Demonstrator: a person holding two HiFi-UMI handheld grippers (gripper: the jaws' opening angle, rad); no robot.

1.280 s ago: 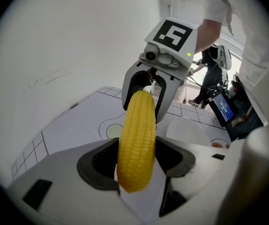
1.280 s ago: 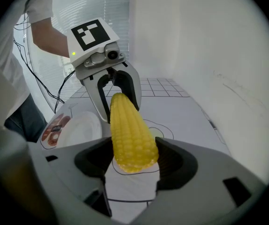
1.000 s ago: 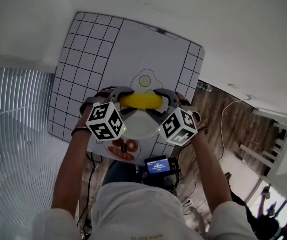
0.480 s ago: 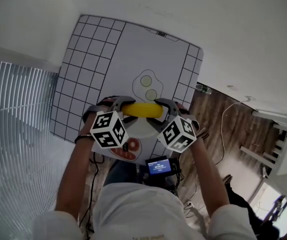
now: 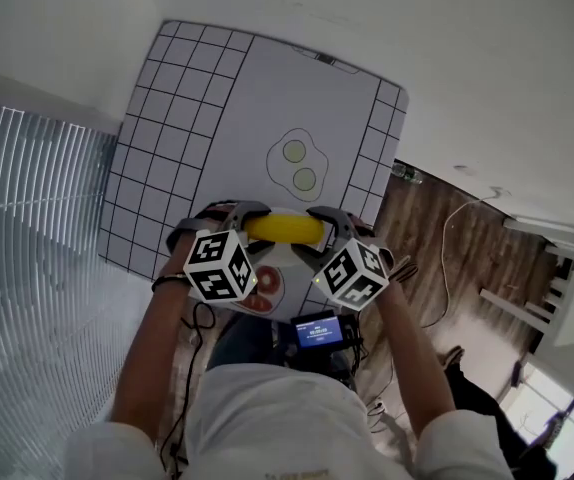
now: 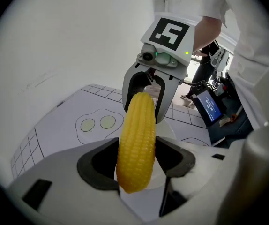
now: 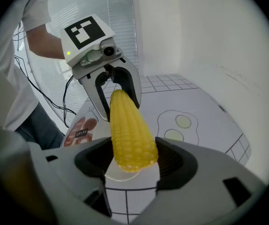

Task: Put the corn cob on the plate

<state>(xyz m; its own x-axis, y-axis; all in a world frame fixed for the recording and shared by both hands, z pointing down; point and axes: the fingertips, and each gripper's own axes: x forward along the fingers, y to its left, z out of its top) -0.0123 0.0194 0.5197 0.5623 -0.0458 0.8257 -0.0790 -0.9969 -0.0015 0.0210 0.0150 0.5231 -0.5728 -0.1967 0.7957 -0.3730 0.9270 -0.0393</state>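
Note:
A yellow corn cob (image 5: pixel 284 229) hangs level between my two grippers, one at each end. My left gripper (image 5: pixel 250 222) is shut on its left end and my right gripper (image 5: pixel 323 224) is shut on its right end. In the left gripper view the corn cob (image 6: pixel 137 139) runs from my own jaws (image 6: pixel 135 165) to the right gripper (image 6: pixel 148 93) opposite. In the right gripper view the cob (image 7: pixel 129 130) sits in the right gripper (image 7: pixel 132 165), with the left gripper (image 7: pixel 114 90) at its far end. A white plate (image 5: pixel 289 261) lies just beneath the cob, partly hidden.
A white mat with a black grid (image 5: pixel 157 148) covers the table, with a fried-egg drawing (image 5: pixel 299 164) beyond the cob and a red printed picture (image 5: pixel 258 295) at the near edge. A small lit screen (image 5: pixel 317 331) sits at the person's waist. Wooden floor (image 5: pixel 437 228) lies to the right.
Both grippers have drawn the corn cob a little toward the person. The fried-egg drawing, partly covered before, now shows whole beyond the cob.

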